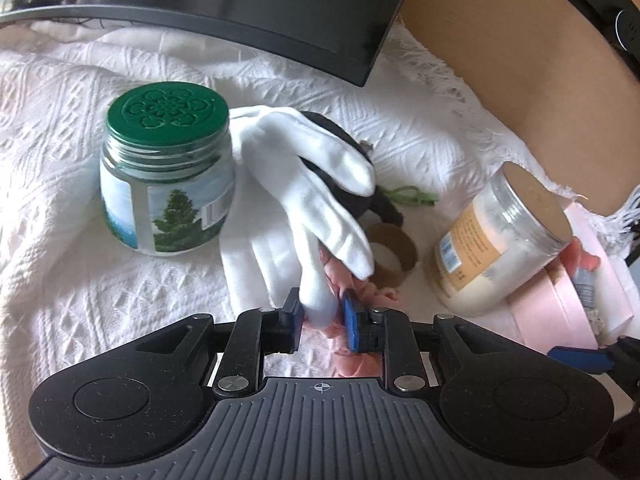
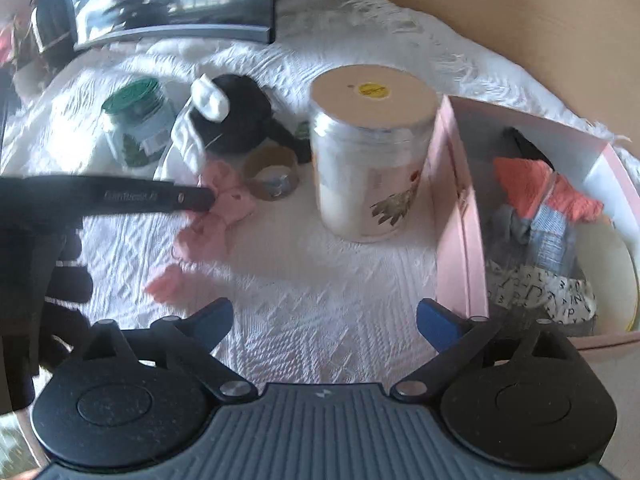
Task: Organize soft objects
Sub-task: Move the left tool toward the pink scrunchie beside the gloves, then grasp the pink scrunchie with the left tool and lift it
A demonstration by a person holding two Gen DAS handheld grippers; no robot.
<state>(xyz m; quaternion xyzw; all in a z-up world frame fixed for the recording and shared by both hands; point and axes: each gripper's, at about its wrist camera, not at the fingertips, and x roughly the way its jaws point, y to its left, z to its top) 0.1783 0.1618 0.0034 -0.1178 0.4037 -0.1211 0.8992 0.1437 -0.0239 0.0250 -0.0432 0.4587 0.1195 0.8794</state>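
In the left wrist view my left gripper [image 1: 324,318] has its blue pads partly apart. One finger of a white glove [image 1: 320,184] and a crumpled pink cloth [image 1: 360,296] lie between them, and I see no squeeze on either. The glove drapes over a black soft object [image 1: 340,148]. The right wrist view shows that gripper's dark finger [image 2: 192,200] reaching the pink cloth [image 2: 224,200]. My right gripper [image 2: 324,320] stands wide open over bare white blanket, with nothing between its fingers. A pink box [image 2: 460,200] at right holds an orange cloth [image 2: 532,188] and a lettered fabric [image 2: 540,288].
On the white knitted blanket [image 1: 80,240] stand a green-lidded jar [image 1: 164,172], a cream-filled jar [image 1: 500,240] and a tape roll [image 1: 396,256]. A dark monitor [image 1: 280,8] hangs over the back. Bare wood [image 1: 500,60] borders the right. A dark-gloved hand [image 2: 60,280] is at left.
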